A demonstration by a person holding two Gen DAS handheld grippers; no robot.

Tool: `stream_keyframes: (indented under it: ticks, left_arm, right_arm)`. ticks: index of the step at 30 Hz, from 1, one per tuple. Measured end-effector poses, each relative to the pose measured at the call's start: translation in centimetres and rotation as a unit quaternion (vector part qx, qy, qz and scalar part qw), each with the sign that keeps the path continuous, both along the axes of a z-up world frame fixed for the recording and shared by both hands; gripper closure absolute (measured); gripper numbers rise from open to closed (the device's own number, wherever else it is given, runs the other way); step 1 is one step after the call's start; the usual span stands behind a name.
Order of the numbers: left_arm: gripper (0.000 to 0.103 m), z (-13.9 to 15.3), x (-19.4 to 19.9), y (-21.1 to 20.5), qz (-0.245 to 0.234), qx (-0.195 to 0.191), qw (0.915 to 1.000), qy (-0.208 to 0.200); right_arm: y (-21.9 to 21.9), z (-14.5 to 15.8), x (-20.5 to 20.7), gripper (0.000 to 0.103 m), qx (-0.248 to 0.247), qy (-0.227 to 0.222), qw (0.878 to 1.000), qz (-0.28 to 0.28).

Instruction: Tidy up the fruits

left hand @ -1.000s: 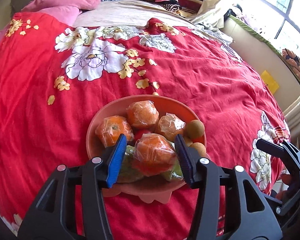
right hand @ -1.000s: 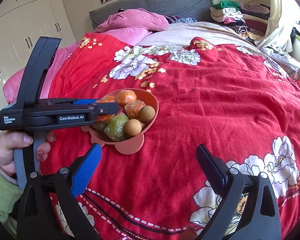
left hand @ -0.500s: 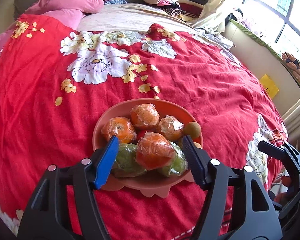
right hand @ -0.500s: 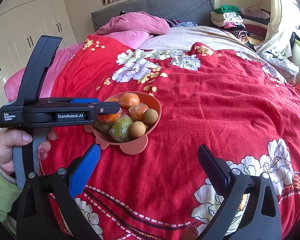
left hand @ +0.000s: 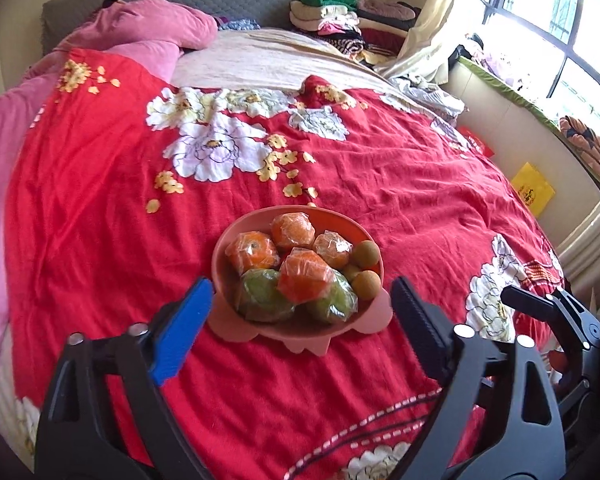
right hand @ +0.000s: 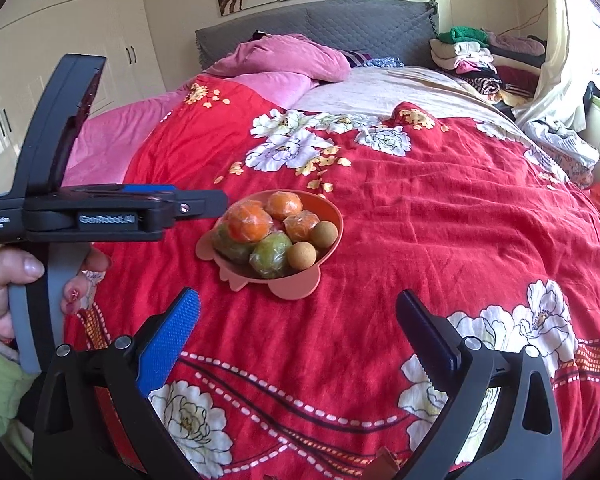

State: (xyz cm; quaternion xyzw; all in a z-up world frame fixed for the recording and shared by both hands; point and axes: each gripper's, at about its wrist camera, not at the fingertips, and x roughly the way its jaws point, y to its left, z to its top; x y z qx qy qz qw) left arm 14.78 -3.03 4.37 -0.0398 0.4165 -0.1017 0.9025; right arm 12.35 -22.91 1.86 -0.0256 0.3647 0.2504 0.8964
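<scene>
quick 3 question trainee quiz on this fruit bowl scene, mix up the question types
1. True or false: the left gripper is holding a wrapped orange fruit.
2. Multiple choice: the pink bowl rests on A) a wooden table B) the red floral bedspread C) the window sill.
3. Fill in: beside the wrapped fruits, the bowl holds ___ small round brown fruits.

Key
1. False. Its jaws are opening and nothing is between them; the top wrapped orange fruit lies in the bowl.
2. B.
3. Two plainly in the right wrist view; the left wrist view hints at a third, partly hidden. The right gripper is open and empty too.
</scene>
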Motion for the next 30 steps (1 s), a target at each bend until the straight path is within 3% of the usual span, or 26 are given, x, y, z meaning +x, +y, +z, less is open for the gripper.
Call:
stream_keyframes:
  ticks: [2, 11, 30]
  left_arm:
    - [0.010, 0.4, -0.9, 0.3, 0.006, 0.005, 1.0000, -0.007]
    - [0.010, 0.9, -4.9, 1.3, 0.016, 0.008, 0.9997, -0.013]
    - [0.010, -2.5, -10.5, 2.5, 0.048, 0.006, 0.9988, 0.003]
  right_arm:
    - [0.1, 0.1, -0.6, 0.005, -0.002, -0.002, 1.000, 0.003]
    - [0.7, 0.4, -3.3, 0.005, -0.014, -0.011, 1.000, 0.017]
    - [1.2, -1.3, -6.7, 0.005, -0.033, -0.002, 0.999, 0.012]
